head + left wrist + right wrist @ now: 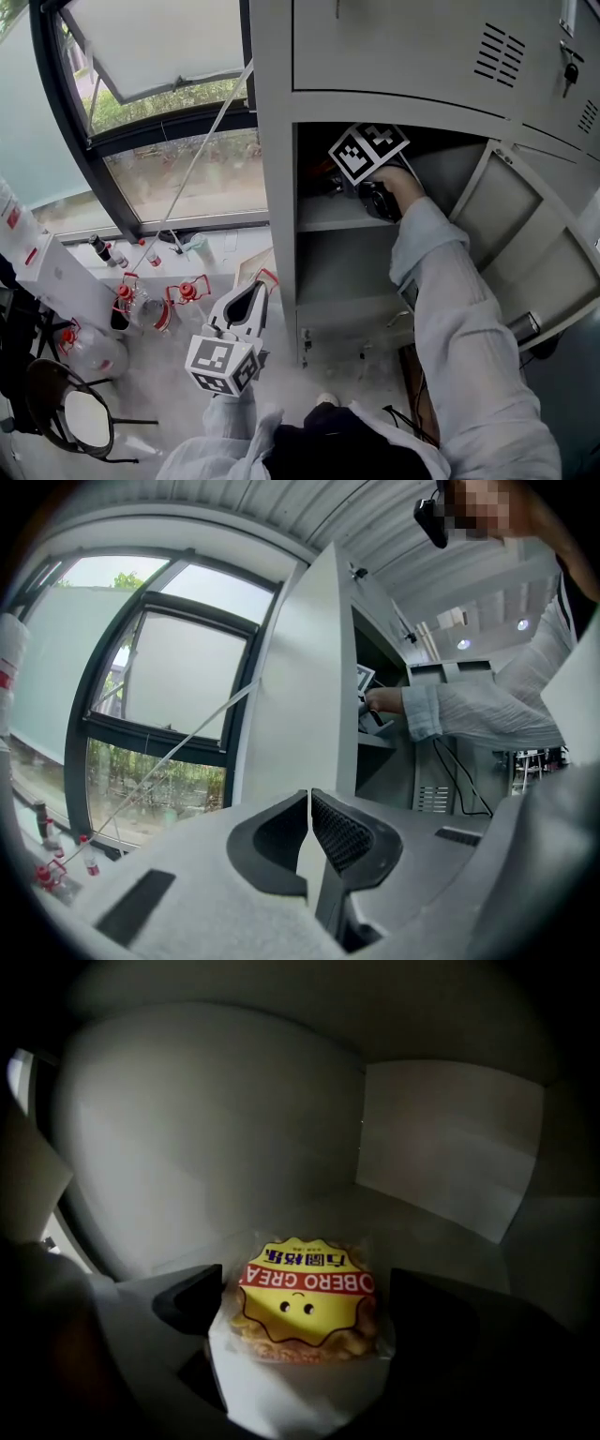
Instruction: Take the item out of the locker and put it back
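A clear snack packet (pixel 305 1299) with a yellow and red label lies on the dark upper shelf inside the grey locker (pixel 277 216). My right gripper (pixel 298 1312) is reached into that compartment, open, with one jaw on each side of the packet. From the head view only its marker cube (pixel 366 150) and the sleeve show at the compartment's mouth; the packet is hidden there. My left gripper (pixel 253 291) hangs low in front of the locker's left edge, shut with nothing in it (pixel 308 803).
The locker door (pixel 525 253) stands swung open to the right. A lower shelf (pixel 342 309) sits beneath the arm. Left of the locker are a window (pixel 178 178), small bottles (pixel 141 300) below it, and a round black stool (pixel 70 417). Cables (pixel 417 394) run near the locker's foot.
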A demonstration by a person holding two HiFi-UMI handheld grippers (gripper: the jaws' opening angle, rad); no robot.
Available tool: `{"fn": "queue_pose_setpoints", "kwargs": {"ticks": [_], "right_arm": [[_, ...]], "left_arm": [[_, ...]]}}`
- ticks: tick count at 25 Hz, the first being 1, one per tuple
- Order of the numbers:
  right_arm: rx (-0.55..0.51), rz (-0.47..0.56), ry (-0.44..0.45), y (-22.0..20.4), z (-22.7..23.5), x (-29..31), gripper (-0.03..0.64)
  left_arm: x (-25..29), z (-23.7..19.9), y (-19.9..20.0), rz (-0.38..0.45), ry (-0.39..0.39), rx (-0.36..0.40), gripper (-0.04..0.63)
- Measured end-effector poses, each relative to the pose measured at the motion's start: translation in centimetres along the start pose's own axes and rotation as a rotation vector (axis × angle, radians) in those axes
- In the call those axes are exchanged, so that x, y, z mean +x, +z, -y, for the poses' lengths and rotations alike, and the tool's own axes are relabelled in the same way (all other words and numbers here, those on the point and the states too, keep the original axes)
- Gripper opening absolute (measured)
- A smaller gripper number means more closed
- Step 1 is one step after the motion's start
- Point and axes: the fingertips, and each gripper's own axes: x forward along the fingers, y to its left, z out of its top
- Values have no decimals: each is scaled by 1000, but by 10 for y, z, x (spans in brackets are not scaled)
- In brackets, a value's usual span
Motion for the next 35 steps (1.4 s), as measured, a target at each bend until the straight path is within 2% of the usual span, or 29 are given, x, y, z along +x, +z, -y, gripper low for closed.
{"fn": "queue_pose_setpoints", "kwargs": {"ticks": [3, 8, 10, 20, 26, 35], "right_arm": [[-5, 2, 0, 0, -1, -1, 555], [-71, 28, 32, 2, -11, -4, 425], [-82, 32, 33, 3, -12, -5, 402], [-77, 61, 11, 2, -10, -11, 370], [-79, 119, -75, 1, 1, -22, 365], [-103, 249, -271, 14, 4, -60, 364]], "left_arm": [[-1, 1, -2, -2, -1, -2, 17], [-1, 4, 1, 5, -2, -1, 17], [-1, 6, 1, 5, -6, 3, 17], [-8, 11, -2, -3, -2, 10, 17], [-17, 14, -6, -11, -20, 28, 17], [-38, 20, -19, -19, -53, 20, 17]]}}
